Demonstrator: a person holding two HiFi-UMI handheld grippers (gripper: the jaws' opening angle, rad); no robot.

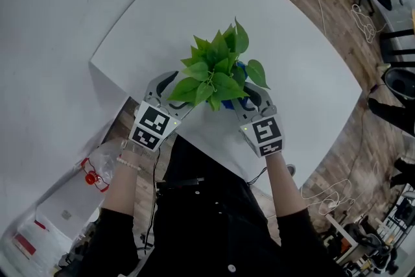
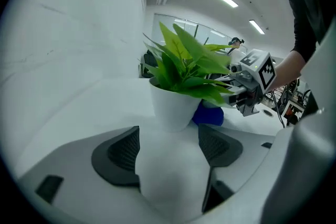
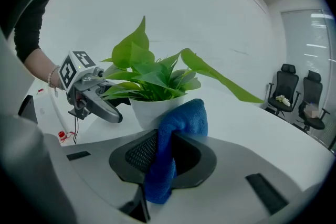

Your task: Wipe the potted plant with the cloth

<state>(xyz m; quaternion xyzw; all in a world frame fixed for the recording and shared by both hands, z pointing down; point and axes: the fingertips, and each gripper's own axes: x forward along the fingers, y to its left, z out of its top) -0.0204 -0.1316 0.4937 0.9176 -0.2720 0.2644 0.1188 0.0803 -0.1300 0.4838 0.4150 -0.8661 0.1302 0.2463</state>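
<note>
My right gripper (image 3: 169,150) is clamped on the blue cloth (image 3: 184,120), which lies against the potted plant (image 3: 152,86) directly ahead. My left gripper (image 2: 169,147) stands open and empty at the plant's opposite side.

The head view looks steeply down onto the potted plant (image 1: 217,71). Both gripper views face that plant closely and low, from opposite sides.

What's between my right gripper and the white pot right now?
Only the blue cloth: the right gripper is shut on it, and its bunched top rises in front of the white pot, seen in the right gripper view.
</note>
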